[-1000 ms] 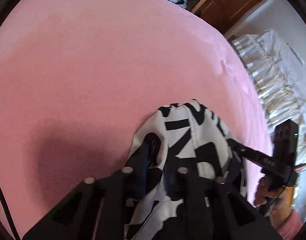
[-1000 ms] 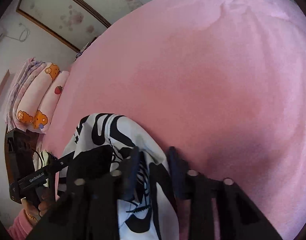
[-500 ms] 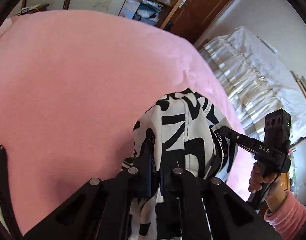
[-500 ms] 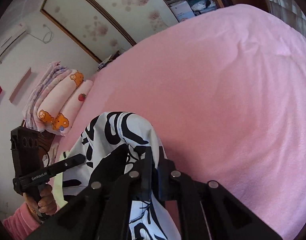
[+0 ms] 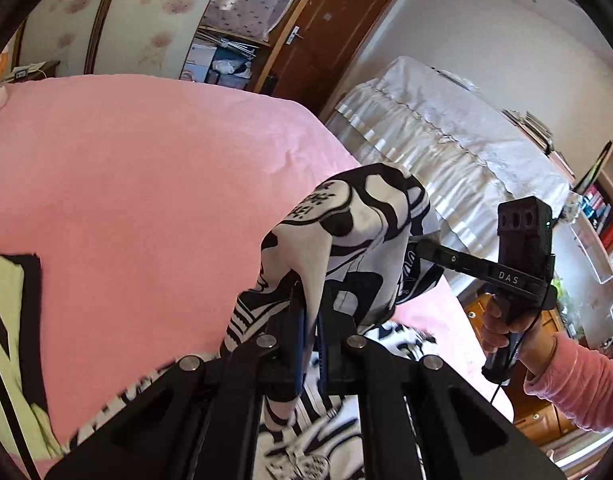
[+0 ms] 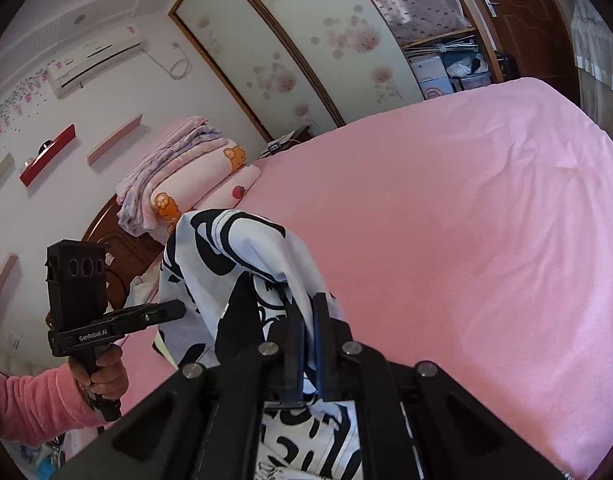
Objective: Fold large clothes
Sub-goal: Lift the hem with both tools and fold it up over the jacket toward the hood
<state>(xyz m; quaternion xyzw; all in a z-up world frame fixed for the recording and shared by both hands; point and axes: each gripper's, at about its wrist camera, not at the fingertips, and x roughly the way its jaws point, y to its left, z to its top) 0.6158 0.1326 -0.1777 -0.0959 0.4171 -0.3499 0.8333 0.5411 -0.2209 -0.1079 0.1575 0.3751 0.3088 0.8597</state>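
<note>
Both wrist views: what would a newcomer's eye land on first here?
The black-and-white garment, bunched up and lifted off the pink bed, with the left gripper and the right gripper each shut on a fold of it. Next, the stacked pink bedding with bear prints at the head of the bed, and a pale yellow garment lying at the bed's left edge.

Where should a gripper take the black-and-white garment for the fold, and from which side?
By its top edge, from above, as both do now: left gripper and right gripper are each shut on a bunched bit of the black-and-white garment, which hangs limp over the pink bed.
</note>
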